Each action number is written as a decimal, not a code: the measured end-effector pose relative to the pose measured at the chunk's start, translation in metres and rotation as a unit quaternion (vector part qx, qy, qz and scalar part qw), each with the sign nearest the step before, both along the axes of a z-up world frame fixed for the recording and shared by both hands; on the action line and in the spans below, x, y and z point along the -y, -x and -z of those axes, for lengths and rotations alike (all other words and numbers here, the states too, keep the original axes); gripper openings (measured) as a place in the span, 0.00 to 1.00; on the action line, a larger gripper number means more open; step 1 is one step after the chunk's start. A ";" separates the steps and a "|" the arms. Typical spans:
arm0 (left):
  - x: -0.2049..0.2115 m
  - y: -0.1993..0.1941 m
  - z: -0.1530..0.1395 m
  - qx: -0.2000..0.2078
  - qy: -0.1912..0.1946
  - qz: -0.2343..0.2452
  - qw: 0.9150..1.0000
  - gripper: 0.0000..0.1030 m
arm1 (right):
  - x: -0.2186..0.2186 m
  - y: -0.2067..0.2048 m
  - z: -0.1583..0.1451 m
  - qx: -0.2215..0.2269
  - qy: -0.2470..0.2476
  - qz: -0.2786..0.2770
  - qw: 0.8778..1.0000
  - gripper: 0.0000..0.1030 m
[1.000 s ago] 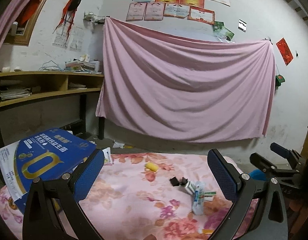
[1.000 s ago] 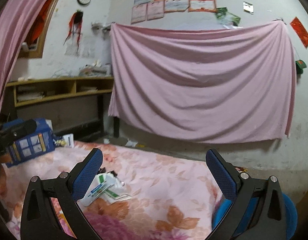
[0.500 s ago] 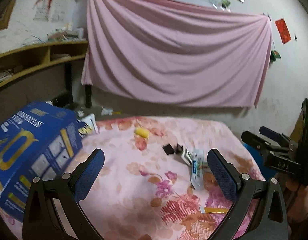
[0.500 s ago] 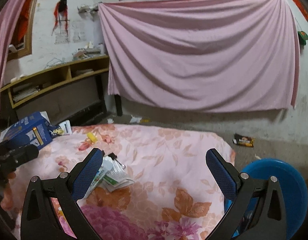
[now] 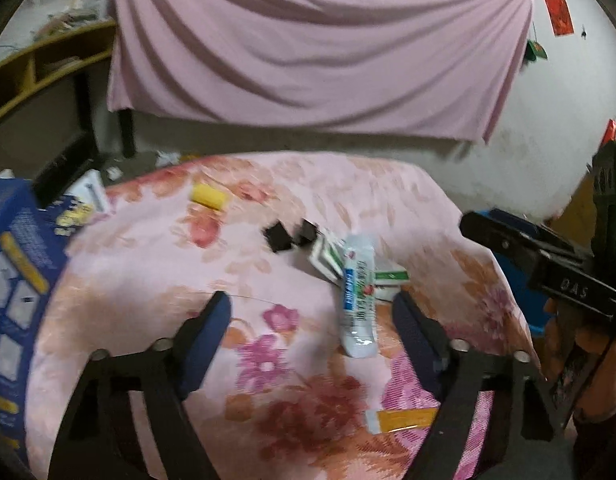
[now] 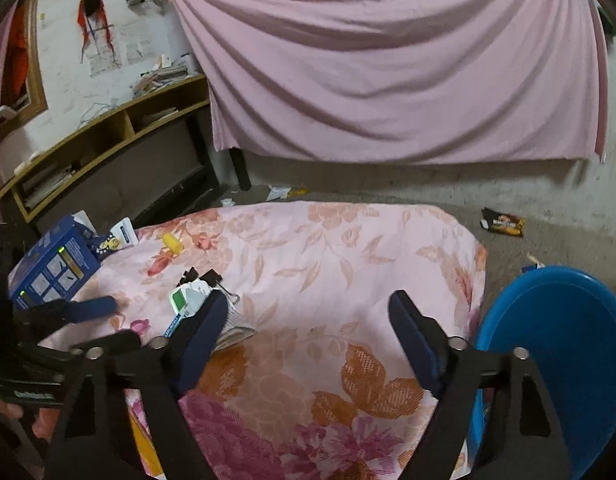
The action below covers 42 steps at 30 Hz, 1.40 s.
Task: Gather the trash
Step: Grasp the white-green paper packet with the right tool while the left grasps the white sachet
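The white tube (image 5: 357,300) lies flat on the flowered cloth (image 5: 268,264), cap end toward you, its far end resting across a small pile of green-and-white wrappers (image 5: 331,258). Just behind the pile sit two black clips (image 5: 290,234); a yellow scrap (image 5: 208,197) lies well apart toward the far left, and an orange strip (image 5: 403,419) lies near the front edge.

Your left gripper (image 5: 311,320) is spread wide, nothing between its pads, and the tube sits just inside the right finger rather than centred. Judged from this, shift the tool slightly right so the tube falls midway, then come down across its width, not along it; a flattened tube is likely to slide if caught by one edge.

Your right gripper (image 6: 308,320) is likewise spread and empty, hovering over bare cloth, with the wrappers showing at its left finger. The blue bin (image 6: 567,352) stands just beside the table on the right, seemingly the receptacle. Avoid dragging the cloth; it looks loose and would carry the clips along. The blue carton (image 6: 54,266) at the left edge is clear of the work.
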<state>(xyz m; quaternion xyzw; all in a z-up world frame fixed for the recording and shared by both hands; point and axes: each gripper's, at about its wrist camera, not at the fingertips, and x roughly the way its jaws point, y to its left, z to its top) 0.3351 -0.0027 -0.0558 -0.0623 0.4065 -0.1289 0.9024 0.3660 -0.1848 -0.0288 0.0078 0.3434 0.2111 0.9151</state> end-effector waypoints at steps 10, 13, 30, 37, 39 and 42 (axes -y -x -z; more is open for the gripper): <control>0.018 -0.023 0.015 -0.042 -0.001 0.040 0.998 0.19 | -0.016 -0.013 0.005 -0.026 0.004 -0.035 0.999 0.57; 0.012 -0.022 0.016 -0.042 0.009 0.039 0.998 0.17 | -0.024 -0.017 0.010 -0.036 0.005 -0.047 0.998 0.57; -0.054 0.007 0.006 -0.028 0.063 -0.092 0.993 0.17 | -0.072 -0.037 0.040 -0.136 -0.009 -0.141 0.981 0.68; -0.057 0.013 0.002 -0.027 0.060 -0.094 0.993 0.16 | -0.082 -0.033 0.041 -0.131 0.014 -0.157 0.979 0.66; -0.055 0.010 0.005 -0.026 0.058 -0.094 0.994 0.16 | -0.090 -0.030 0.043 -0.124 0.039 -0.157 0.979 0.58; -0.053 0.009 0.006 -0.023 0.055 -0.098 0.993 0.16 | -0.094 -0.028 0.044 -0.120 0.054 -0.161 0.978 0.55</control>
